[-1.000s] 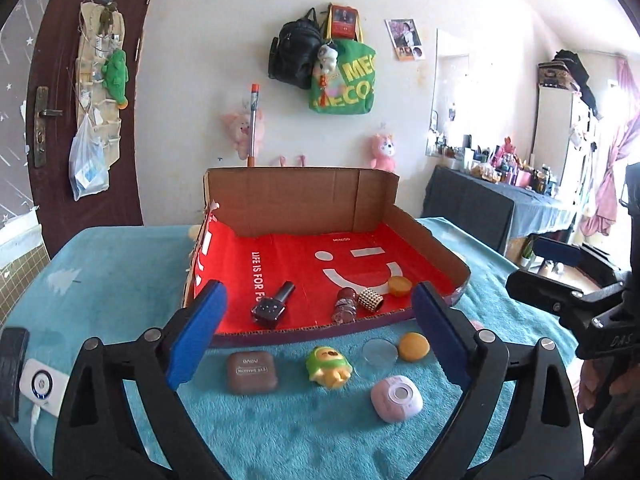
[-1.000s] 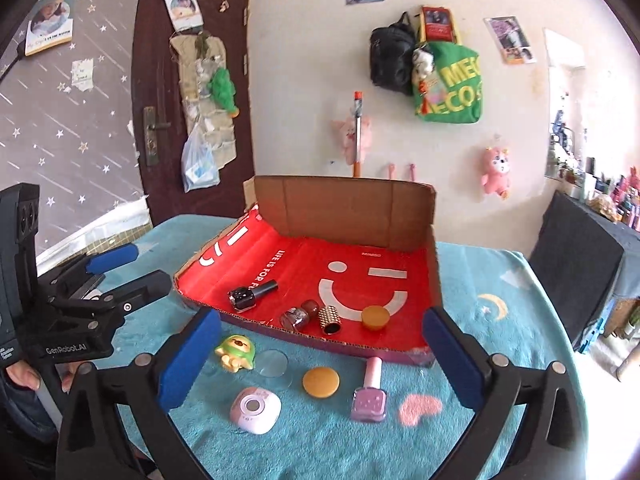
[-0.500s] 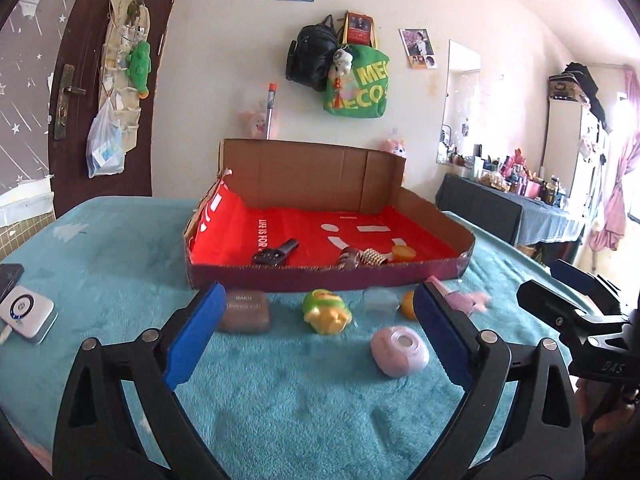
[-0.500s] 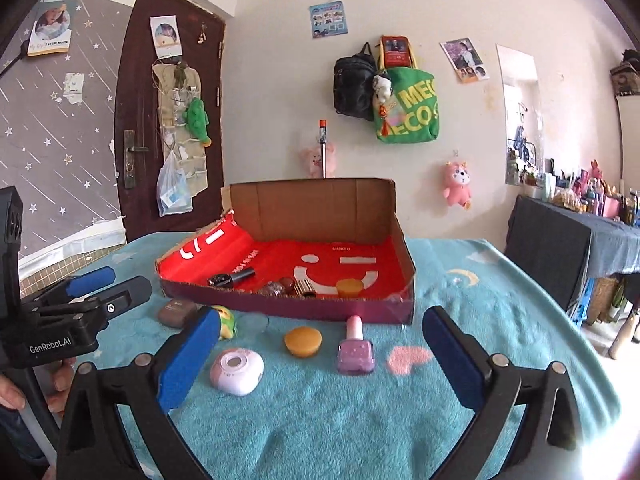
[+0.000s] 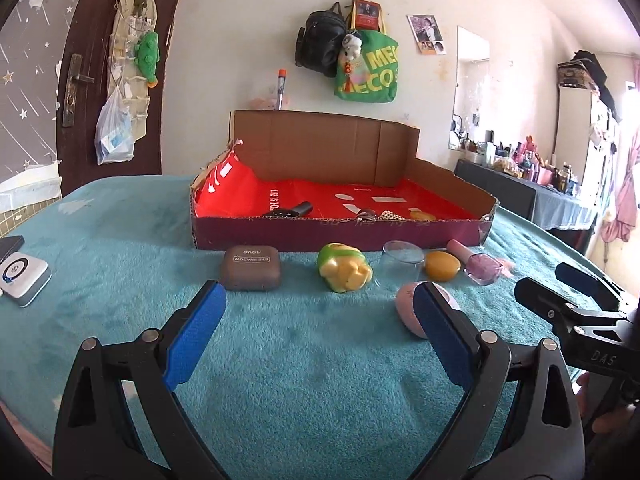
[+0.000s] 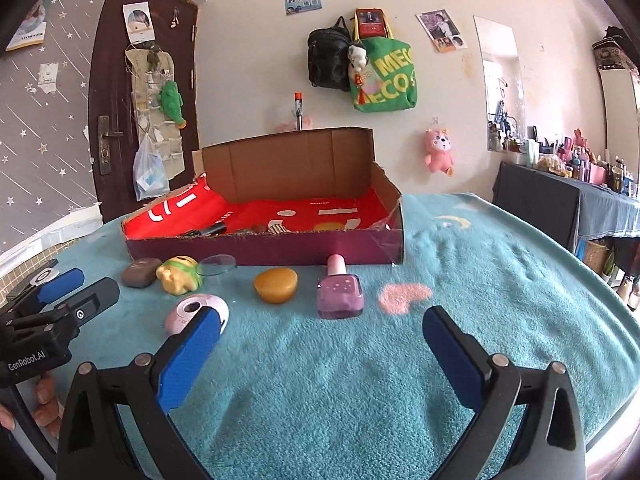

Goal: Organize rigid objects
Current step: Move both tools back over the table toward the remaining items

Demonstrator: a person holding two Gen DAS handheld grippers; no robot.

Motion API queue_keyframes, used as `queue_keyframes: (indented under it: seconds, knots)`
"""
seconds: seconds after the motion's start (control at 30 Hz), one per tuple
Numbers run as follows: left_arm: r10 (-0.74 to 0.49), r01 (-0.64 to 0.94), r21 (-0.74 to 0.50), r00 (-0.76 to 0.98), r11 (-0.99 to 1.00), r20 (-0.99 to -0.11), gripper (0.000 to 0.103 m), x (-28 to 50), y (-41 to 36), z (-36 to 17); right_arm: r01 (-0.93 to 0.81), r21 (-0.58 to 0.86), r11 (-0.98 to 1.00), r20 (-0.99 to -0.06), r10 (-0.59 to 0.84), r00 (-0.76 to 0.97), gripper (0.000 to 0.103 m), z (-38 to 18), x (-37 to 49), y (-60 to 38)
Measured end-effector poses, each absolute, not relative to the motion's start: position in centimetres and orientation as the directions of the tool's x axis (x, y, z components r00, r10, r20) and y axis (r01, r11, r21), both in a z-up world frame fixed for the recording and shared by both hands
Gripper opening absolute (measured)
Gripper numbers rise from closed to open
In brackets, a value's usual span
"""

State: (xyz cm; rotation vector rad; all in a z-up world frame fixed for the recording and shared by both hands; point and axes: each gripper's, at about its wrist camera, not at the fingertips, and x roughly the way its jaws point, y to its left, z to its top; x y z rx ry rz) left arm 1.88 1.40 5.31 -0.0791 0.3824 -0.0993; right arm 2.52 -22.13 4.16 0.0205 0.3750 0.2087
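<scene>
I hold the left gripper and right gripper spread and empty, low over the counter before the cardboard box. Loose items line the box's front wall, so I judge the next move a grasp: the nail polish bottle lies nearest the right gripper.

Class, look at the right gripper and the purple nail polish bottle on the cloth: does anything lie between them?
Nothing visible does. The right gripper is open, and only bare teal cloth lies between it and the nail polish bottle.
</scene>
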Motion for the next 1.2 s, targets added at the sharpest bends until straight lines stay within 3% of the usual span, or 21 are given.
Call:
queue_keyframes:
  seconds: [0.77, 1.2]
  knots:
    - [-0.117, 0.070, -0.130, 0.909, 0.989, -0.399, 0.096, 3.0, 2.1, 5.5, -0.205, 0.052, 0.977, -0.369, 0.210, 0.905, 0.103, 3.8, 3.5, -21.3]
    - [-0.093, 0.036, -0.113, 0.830, 0.993, -0.549, 0.096, 7.7, 3.9, 6.8, -0.161, 0.053, 0.986, -0.426, 0.168, 0.889, 0.103, 5.8, 6.2, -22.1]
